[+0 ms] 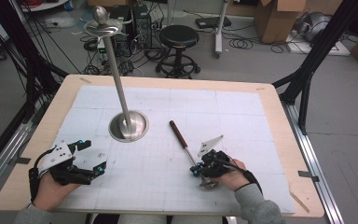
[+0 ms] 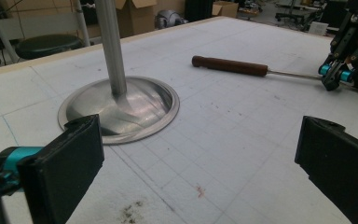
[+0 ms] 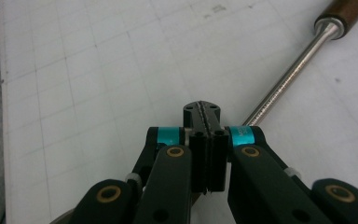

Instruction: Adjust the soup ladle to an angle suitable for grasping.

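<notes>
Evidently the right gripper (image 1: 199, 171), its jaws pressed together beside the steel shaft of the wooden-handled ladle (image 1: 185, 142) lying on the white mat (image 1: 242, 121), holds nothing and should open before straddling that shaft squarely, while the left gripper (image 1: 94, 157) waits wide open and empty.

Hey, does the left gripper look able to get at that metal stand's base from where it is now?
Probably yes. The left gripper has its jaws open and aimed toward the base, with bare mat between them. The ladle lies off to the side near the right gripper.
</notes>
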Demonstrator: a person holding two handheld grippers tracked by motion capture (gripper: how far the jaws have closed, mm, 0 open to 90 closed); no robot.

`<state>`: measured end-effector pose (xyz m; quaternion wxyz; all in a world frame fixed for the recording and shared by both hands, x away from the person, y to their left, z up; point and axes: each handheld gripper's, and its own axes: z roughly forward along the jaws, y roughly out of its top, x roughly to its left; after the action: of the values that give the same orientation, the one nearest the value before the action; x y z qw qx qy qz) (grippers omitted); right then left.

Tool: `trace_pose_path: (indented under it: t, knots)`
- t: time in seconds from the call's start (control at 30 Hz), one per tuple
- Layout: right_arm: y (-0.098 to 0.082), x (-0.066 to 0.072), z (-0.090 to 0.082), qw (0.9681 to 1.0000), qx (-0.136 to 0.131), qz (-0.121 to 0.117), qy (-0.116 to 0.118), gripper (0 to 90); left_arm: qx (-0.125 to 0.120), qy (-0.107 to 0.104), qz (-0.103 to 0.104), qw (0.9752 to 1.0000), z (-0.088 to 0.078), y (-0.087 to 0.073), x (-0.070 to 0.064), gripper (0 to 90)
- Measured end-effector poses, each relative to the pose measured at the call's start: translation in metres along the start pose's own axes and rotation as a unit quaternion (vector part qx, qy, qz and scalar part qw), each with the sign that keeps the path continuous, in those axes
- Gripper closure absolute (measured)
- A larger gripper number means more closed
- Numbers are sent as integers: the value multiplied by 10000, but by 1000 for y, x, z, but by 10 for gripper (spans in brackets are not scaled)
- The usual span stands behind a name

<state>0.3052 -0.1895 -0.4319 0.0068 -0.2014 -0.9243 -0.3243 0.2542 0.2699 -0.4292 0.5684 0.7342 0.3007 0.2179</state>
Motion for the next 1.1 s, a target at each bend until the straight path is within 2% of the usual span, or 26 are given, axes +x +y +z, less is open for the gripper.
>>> trace_pose_path:
  t: [0.37,0.57,0.63,0.7,0.77,0.83,0.87,0.97,1.1]
  knots:
    - [-21,-19,-20,9994,17,356,38,900,7,0,0,10000,0,0,0,17]
    - [-23,-23,-21,9984,4,557,138,900,37,-9,21,10000,1,0,0,17]
    - [-22,-23,-23,9984,-127,535,140,900,32,-7,24,10000,1,0,0,17]
    - [-20,-23,-27,9979,-299,564,77,900,44,-5,28,10000,1,0,0,17]
    - [-17,-26,-30,9969,-488,610,-97,900,51,9,15,10000,1,-1,0,17]
    - [-15,-30,-30,9953,-570,694,-365,900,56,11,26,10000,1,0,0,17]
    - [-15,-31,-30,9947,-580,721,-458,900,52,4,35,10000,1,0,0,17]
    - [-16,-39,-29,9906,-603,1018,-684,900,69,13,38,10000,2,-1,0,17]
    - [-16,-45,-22,9902,-488,1050,-779,900,78,17,22,10000,2,-1,0,17]
